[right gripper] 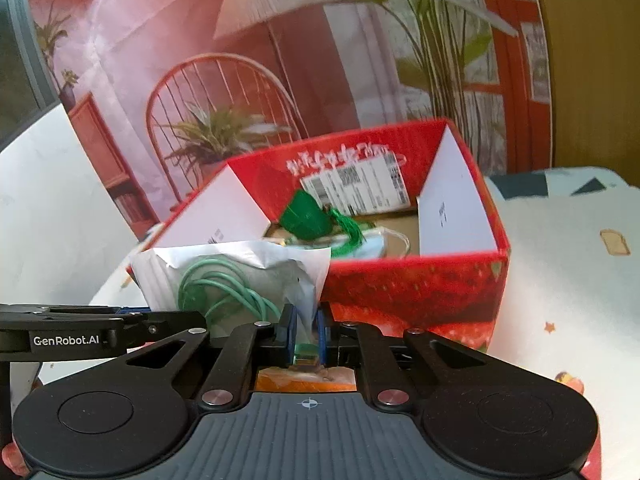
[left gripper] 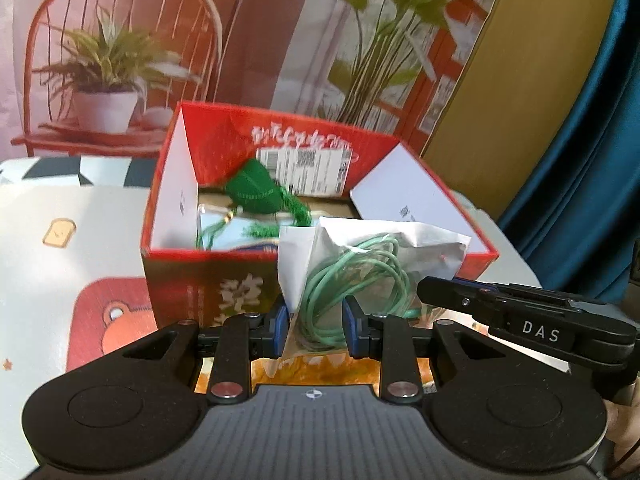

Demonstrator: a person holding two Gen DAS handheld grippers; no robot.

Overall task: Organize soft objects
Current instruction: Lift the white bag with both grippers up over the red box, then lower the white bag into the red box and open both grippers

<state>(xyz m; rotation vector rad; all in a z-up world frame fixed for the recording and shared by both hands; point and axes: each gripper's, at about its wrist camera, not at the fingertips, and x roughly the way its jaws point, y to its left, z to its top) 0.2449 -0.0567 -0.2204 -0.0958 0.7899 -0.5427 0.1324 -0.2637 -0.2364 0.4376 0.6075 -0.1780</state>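
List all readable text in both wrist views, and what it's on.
"DAS": on the right tool's arm, seen in the left wrist view.
"GenRobot.AI": on the left tool's arm, seen in the right wrist view.
White characters on the red box, inside wall and front: too blurred to read.
White shipping label with barcodes inside the box: too small and blurred.

The box label's (left gripper: 305, 169) print is blurred, and the pouch (left gripper: 320, 264) perhaps hides its near wall.
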